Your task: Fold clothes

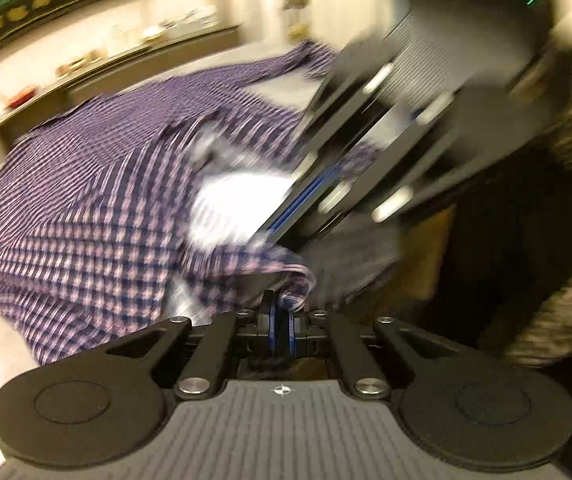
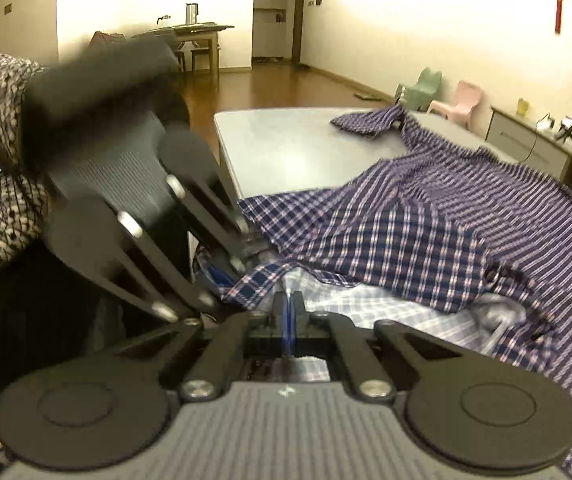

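Plaid shirt (image 2: 425,216), navy with pink and white checks: spread rumpled over the grey table (image 2: 286,148), one sleeve trailing toward the table's far side, pale inner lining exposed at the near hem. Left gripper (image 1: 281,312): jaws clamped on a bunched fold of the shirt's near edge. Right gripper (image 2: 287,300): jaws closed on the shirt's hem directly ahead, just beside the left gripper; no earlier frame supplied.
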`<action>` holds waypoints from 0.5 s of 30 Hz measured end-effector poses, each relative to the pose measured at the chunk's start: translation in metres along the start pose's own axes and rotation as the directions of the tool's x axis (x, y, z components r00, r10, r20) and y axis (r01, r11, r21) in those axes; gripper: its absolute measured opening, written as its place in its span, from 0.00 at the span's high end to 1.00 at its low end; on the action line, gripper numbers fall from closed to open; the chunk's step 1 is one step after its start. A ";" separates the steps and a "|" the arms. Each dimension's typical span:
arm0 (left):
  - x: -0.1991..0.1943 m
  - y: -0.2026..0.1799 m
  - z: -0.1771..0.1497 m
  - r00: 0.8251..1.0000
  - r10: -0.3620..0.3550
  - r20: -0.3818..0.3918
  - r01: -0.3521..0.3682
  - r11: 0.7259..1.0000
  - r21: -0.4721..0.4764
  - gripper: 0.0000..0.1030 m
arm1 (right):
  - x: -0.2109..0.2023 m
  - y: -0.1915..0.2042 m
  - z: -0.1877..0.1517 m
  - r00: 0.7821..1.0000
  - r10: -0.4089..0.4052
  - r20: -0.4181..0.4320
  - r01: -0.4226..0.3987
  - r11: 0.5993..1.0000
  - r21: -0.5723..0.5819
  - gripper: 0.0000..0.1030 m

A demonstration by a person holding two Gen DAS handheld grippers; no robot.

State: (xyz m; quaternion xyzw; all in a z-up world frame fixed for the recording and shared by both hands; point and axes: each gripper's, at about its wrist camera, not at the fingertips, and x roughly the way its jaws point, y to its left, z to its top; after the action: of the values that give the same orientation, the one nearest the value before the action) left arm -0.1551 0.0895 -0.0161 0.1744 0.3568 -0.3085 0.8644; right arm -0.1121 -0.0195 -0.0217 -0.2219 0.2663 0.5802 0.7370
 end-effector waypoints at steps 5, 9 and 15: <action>-0.020 -0.009 0.018 0.999 0.041 0.003 -0.041 0.998 0.050 0.95 | 0.033 0.010 -0.012 0.982 -0.028 -0.188 0.008 0.994 -0.105 0.80; -0.029 0.010 0.030 0.970 0.230 0.073 -0.231 0.973 0.005 0.52 | -0.021 -0.034 -0.001 0.995 -0.090 0.033 0.087 0.992 0.093 0.43; 0.035 0.021 0.032 0.946 0.322 0.033 -0.323 0.939 0.115 0.38 | -0.041 -0.084 -0.024 0.940 -0.342 -0.015 0.329 0.890 0.317 0.21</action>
State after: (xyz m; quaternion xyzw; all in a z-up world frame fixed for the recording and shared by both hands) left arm -0.1054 0.0747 -0.0182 0.2797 0.2985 -0.1847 0.8936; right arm -0.0415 -0.0838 -0.0114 -0.1322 0.2978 0.3988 0.8572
